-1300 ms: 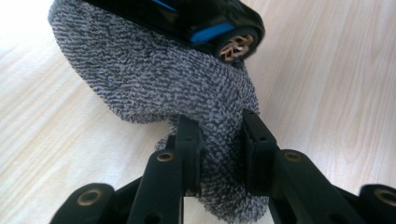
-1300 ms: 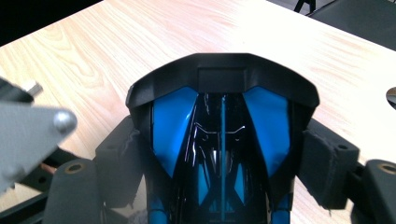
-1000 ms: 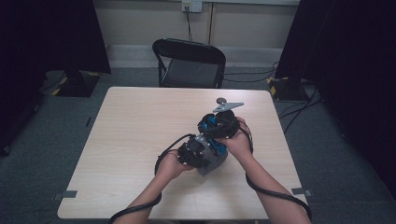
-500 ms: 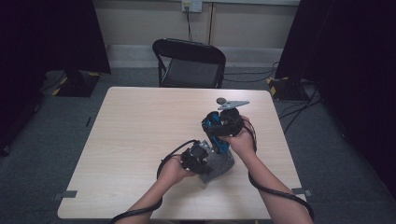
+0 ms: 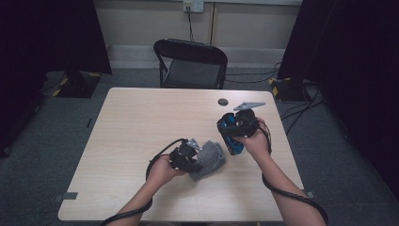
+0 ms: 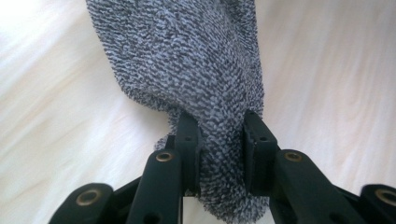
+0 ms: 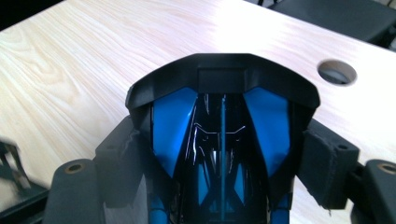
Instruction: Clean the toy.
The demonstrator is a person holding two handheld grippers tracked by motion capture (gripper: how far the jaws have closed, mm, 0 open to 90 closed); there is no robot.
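Our left gripper (image 6: 219, 149) jaws tight on the grey cloth (image 6: 187, 65), right gripper (image 7: 224, 163) jaws clamped around the black-and-blue gadget (image 7: 222, 121) above the bench (image 5: 141, 127).

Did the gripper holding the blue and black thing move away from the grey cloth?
Yes. The right hand-held gripper with the blue and black object has lifted up and rightward, judged against the table's hole; the grey cloth stays low.

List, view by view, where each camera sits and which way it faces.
High view: above the person's side, facing forward and down on the table; forearms show.
Left gripper view: on the left claw, along jaws pinching the grey cloth.
Right gripper view: on the right claw, gripping the blue-black object.
All share the table.
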